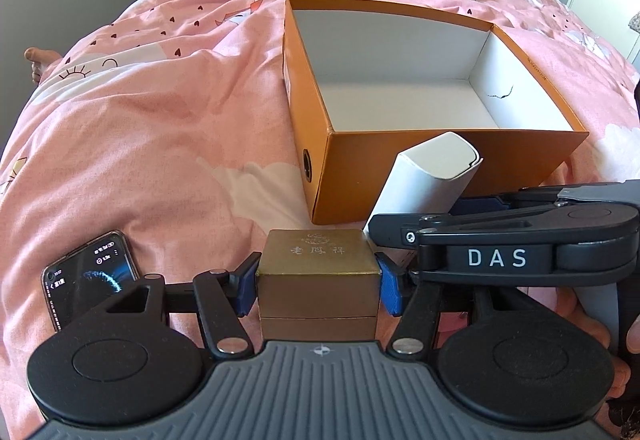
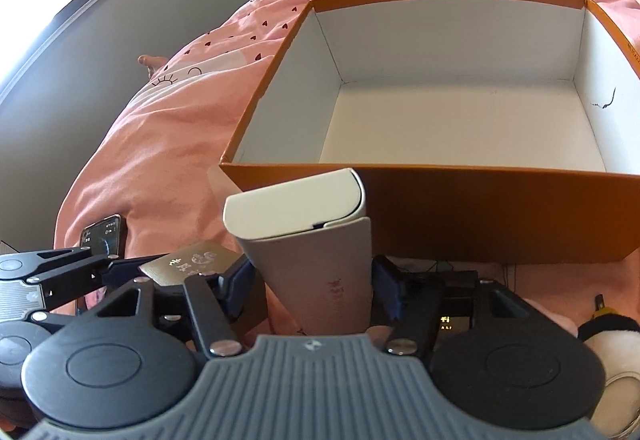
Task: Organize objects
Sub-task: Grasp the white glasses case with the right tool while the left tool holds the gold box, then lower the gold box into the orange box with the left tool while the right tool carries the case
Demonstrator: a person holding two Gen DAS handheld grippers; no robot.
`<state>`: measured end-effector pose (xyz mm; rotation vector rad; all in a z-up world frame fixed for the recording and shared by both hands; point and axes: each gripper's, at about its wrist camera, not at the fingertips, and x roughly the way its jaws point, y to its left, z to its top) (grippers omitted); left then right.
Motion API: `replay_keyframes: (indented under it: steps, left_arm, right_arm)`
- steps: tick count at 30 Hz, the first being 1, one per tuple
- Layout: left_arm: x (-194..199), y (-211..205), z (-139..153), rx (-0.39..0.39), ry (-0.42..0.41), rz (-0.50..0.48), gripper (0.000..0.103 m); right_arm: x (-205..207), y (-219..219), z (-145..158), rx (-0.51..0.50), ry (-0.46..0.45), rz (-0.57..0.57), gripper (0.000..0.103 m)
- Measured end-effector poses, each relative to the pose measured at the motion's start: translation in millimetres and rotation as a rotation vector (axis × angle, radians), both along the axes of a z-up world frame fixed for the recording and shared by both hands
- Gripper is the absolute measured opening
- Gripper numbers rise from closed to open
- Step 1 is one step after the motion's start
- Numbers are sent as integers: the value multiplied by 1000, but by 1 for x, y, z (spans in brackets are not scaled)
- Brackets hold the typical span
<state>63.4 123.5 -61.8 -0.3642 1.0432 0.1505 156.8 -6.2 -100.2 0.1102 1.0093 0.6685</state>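
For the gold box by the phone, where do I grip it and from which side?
Grip the gold box across its two flat side walls, coming from the near side over its top. The faces are parallel and upright, and the left hand-held gripper already brackets them, its blue pads against the lid section.

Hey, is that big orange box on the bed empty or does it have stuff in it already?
Empty. Both views show the orange box open-topped, with only bare white floor and walls inside.

Orange box (image 1: 400,168), heart-patterned pink quilt (image 1: 160,112)
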Motion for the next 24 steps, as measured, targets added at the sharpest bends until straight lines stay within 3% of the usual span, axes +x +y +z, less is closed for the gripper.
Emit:
replay_keyframes:
  steps: [6, 12, 17, 20, 24]
  left_arm:
    - [-6, 2, 24, 24, -54, 0, 67]
    - [-3, 2, 64, 42, -148, -31, 67]
    - [22, 4, 93, 60, -195, -88, 67]
    - [48, 5, 99, 31, -184, -132, 67]
    - [91, 8, 90, -15, -96, -175, 67]
  right_arm:
    - [-12, -7, 27, 4, -66, 2, 63]
    - [-17, -28, 79, 61, -155, -4, 63]
    - [-7, -54, 122, 130, -211, -26, 63]
    - [6, -66, 141, 147, -256, -60, 63]
    - [31, -75, 145, 125, -288, -129, 63]
